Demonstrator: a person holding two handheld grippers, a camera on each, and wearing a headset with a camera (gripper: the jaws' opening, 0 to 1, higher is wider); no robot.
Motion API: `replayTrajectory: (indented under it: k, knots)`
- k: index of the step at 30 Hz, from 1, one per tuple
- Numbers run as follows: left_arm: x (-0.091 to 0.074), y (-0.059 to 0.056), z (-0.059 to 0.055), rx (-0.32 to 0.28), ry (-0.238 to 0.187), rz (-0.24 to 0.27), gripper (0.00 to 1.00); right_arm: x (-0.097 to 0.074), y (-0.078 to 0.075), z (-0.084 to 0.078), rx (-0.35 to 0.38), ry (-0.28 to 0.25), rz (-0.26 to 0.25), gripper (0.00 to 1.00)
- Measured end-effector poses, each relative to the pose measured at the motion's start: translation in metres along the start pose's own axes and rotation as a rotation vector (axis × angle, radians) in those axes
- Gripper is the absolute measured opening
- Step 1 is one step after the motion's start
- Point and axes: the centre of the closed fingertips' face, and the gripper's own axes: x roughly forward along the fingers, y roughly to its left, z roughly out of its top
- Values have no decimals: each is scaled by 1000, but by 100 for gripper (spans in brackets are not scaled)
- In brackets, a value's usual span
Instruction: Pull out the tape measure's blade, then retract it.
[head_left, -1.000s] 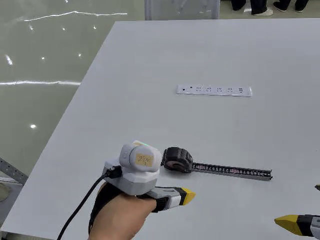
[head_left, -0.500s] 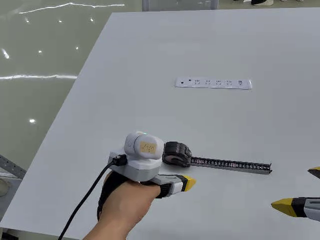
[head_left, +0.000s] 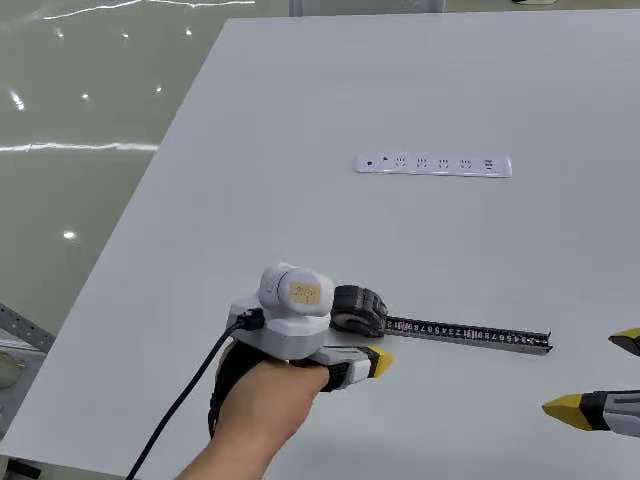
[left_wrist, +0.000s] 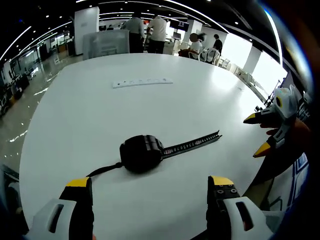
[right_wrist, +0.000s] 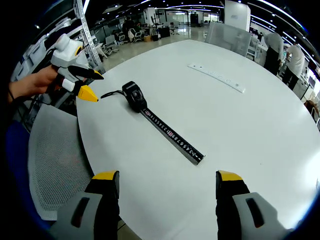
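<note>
Hall: open office floor with a glossy green floor (head_left: 80, 120); in the left gripper view, people (left_wrist: 150, 30) stand past the table's far edge.
Table (head_left: 300, 120): wide, white, matte; everything named below lies on it or hangs over its near part.
Chair (right_wrist: 55, 150): grey mesh, seen in the right gripper view beside the table's edge.
Hand (head_left: 255, 410): wrapped round the left gripper's handle, with a black cable (head_left: 180, 400) trailing off toward the bottom of the head view.
Left gripper (left_wrist: 150, 182): jaws spread wide with nothing between them; the tape case lies just ahead, in line with the gap, untouched. In the head view one yellow tip sits just on the near side of the case.
Right gripper (right_wrist: 167, 176): jaws apart, gripping nothing; the blade's free end lies ahead of them, clear of both tips. In the head view it shows at the right edge, near the blade's end.
Power strip (head_left: 433, 164): white, flat, well beyond the tape, toward the table's middle.
Tape measure (head_left: 358, 309): black case resting on the table near the front edge.
Blade (head_left: 467, 336): drawn out, dark with pale marks, lying flat and straight from the case toward the right gripper.
Strap (left_wrist: 102, 170): thin black loop trailing from the case on the side opposite the blade.
</note>
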Motion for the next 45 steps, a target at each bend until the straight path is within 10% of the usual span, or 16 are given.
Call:
replayTrajectory:
  k: [45]
  knots:
    - [62, 21, 15, -57, -35, 87, 89, 45, -48, 0, -212, 82, 63, 64]
